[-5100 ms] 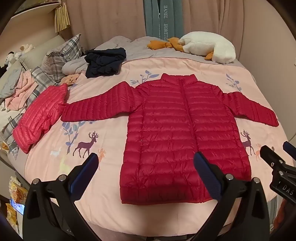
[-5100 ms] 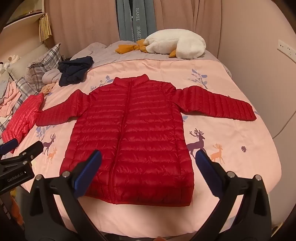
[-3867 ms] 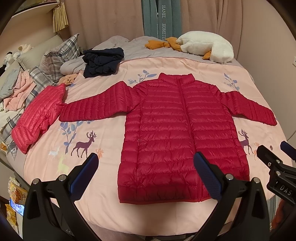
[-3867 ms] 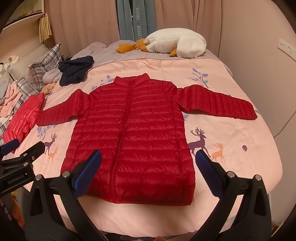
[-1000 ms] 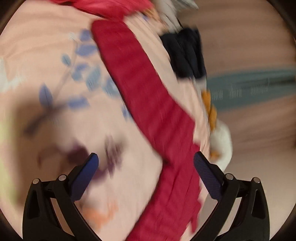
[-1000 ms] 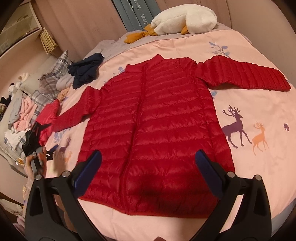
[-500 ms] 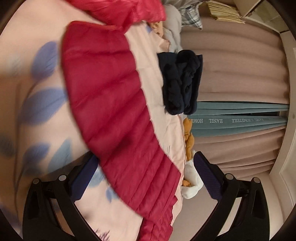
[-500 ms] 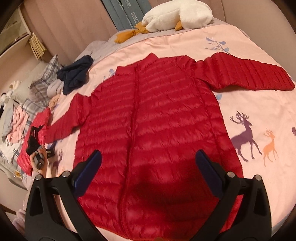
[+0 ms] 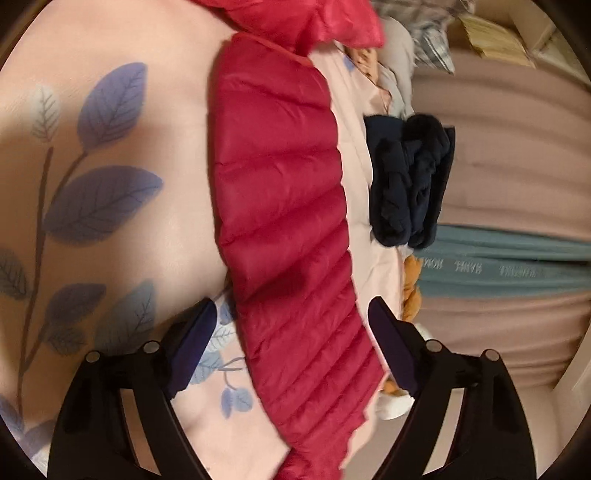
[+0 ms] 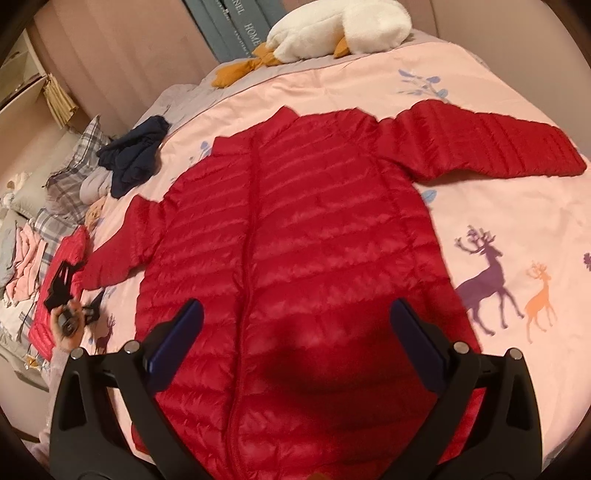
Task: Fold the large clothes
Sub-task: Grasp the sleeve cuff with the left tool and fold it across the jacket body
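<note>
A red quilted down jacket (image 10: 295, 236) lies flat, front up and zipped, on the pink bedspread, both sleeves spread out. My right gripper (image 10: 293, 334) is open and empty, low over the jacket's lower body. My left gripper (image 9: 290, 332) is open, its jaws straddling the jacket's left sleeve (image 9: 280, 206) close above it, some way up from the cuff; its view is rolled sideways. The left gripper (image 10: 66, 291) also shows in the right wrist view at the sleeve's end.
A folded lighter red jacket (image 10: 55, 288) lies just beyond the left cuff. A dark navy garment (image 10: 135, 157) and plaid pillows (image 10: 74, 162) lie at the back left. A white plush goose (image 10: 332, 29) lies at the head of the bed. The pink bedspread (image 10: 517, 221) has deer prints.
My left gripper has swung out to the left sleeve, dropped close over it and narrowed its jaws somewhat. My right gripper has moved forward and lower over the jacket's body.
</note>
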Available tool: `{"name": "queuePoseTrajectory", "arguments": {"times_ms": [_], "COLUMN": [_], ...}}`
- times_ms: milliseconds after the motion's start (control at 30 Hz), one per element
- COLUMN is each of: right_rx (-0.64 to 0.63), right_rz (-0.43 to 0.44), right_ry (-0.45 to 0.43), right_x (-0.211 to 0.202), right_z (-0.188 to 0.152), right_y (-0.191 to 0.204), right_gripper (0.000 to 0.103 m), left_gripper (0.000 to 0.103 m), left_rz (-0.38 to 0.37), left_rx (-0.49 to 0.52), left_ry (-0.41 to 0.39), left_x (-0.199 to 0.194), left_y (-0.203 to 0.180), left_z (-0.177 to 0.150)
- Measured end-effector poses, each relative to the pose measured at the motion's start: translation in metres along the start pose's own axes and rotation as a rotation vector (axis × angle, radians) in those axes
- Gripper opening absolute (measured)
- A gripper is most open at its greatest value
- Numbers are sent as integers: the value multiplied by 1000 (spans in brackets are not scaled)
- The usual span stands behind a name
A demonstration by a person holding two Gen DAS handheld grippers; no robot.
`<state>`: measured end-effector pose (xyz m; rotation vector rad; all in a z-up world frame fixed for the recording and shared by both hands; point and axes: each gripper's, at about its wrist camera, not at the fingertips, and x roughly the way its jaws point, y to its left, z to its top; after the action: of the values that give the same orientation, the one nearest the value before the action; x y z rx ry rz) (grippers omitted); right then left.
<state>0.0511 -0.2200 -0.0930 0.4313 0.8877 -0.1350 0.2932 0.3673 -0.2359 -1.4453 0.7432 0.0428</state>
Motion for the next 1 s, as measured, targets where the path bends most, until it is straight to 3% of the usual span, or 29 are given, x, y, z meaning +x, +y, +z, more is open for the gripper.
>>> {"name": "queuePoseTrajectory", "arguments": {"times_ms": [100,267,300,333,400,433,500,633,733,833,933,1000], "right_rx": [29,54,55,56,60,63,64,66,68,56,40,35], "right_rz": [-1,-2,-9,-16,-19,-21,-23,-28,-20,-9,4,9], "right_ry": [11,47,48,47,43,38,32,32,29,16,4,-3], "right_x": [7,19,20,20,19,17,14,9,5,-3,-10,-14], "right_z": [0,-2,-2,-1,0,1,0,-3,-5,-9,-13,-16], "right_y": [-7,-13,-14,-16,-19,-20,-23,-28,-29,-28,-27,-28], "right_gripper": [101,101,101,101,101,101,101,101,101,101,101,101], "left_gripper": [102,98,79,51,21,14,12,10,10,10,10,10], "left_rz": [3,30,34,45,74,57,27,80,156,234,265,279], "left_rx": [17,67,79,82,32,13,-6,79,216,473,756,994], "left_ry": [12,-73,-84,-86,-75,-79,-94,-126,-164,-231,-275,-292], "left_x": [11,16,15,18,24,23,17,1,-12,-33,-49,-54], "left_y": [-6,-17,-16,-14,3,9,17,1,-32,-91,-147,-184], "left_z": [9,7,6,7,10,11,11,4,-9,-41,-93,-148]}}
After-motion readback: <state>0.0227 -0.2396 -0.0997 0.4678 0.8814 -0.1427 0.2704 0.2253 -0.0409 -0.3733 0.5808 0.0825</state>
